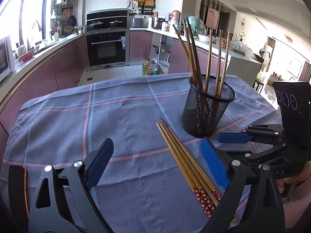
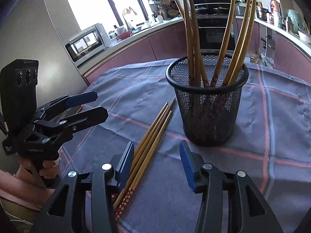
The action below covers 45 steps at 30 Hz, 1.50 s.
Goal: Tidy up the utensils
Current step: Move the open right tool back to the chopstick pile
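Note:
A black mesh cup (image 1: 208, 106) stands on the blue checked cloth (image 1: 116, 116) and holds several wooden chopsticks upright; it also shows in the right wrist view (image 2: 208, 104). Three loose chopsticks (image 1: 186, 163) with red patterned ends lie side by side on the cloth in front of the cup; they also show in the right wrist view (image 2: 149, 139). My left gripper (image 1: 157, 159) is open and empty, with the loose chopsticks between its fingers near the right one. My right gripper (image 2: 157, 159) is open and empty over the chopsticks' handle ends. The right gripper also shows in the left wrist view (image 1: 231, 141).
The left gripper shows at the left of the right wrist view (image 2: 89, 106). The cloth covers a table whose far edge (image 1: 136, 77) drops to the kitchen floor. Pink cabinets, an oven (image 1: 107, 46) and a microwave (image 2: 85, 40) stand beyond.

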Available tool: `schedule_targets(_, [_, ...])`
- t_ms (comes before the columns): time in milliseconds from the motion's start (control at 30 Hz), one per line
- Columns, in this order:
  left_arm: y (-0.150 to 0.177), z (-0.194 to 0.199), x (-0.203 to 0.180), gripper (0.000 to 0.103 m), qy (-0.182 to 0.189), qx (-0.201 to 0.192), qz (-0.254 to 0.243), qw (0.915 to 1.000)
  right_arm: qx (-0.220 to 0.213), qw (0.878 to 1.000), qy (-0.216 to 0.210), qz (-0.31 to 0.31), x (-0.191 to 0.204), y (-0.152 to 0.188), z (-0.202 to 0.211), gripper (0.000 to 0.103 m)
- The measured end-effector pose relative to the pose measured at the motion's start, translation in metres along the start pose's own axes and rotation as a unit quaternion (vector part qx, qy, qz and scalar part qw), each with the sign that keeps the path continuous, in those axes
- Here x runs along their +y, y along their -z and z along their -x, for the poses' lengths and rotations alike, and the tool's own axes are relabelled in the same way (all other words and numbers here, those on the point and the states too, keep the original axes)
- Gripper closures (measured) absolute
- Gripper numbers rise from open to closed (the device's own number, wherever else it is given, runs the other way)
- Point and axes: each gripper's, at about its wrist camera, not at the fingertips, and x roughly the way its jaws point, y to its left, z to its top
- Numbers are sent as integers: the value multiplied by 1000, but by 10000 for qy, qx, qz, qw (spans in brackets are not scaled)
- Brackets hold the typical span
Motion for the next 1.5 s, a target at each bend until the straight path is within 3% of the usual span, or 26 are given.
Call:
schedule_targets(167, [13,-15,-3,14,-85,289,-42,9995,153,9998,76,33,7,8,-10,56])
schedule_targets(333, [21,-30,-7,21,-101,545,-113,9984,212,9996,165,77,12,13,-15,56])
schedule_targets(667, [29,-48,-9,23,-74,806,-136,9966,271,9986,398,232,13,17,-17,56])
schedule_targets(1200, [32,-57,-11,24,-32,965,-200,9951,336,9969,545,448,16,14,-20,57])
schedule_targets(1367, [32,-59,-13,25,-29,984,-221,9949,381,9964,640,414,13,14,-21,64])
schedule_targets(1500, [32,-60,-13,25,-37,1004,-245,9946,324,9979,490,281,11,12,-20,63])
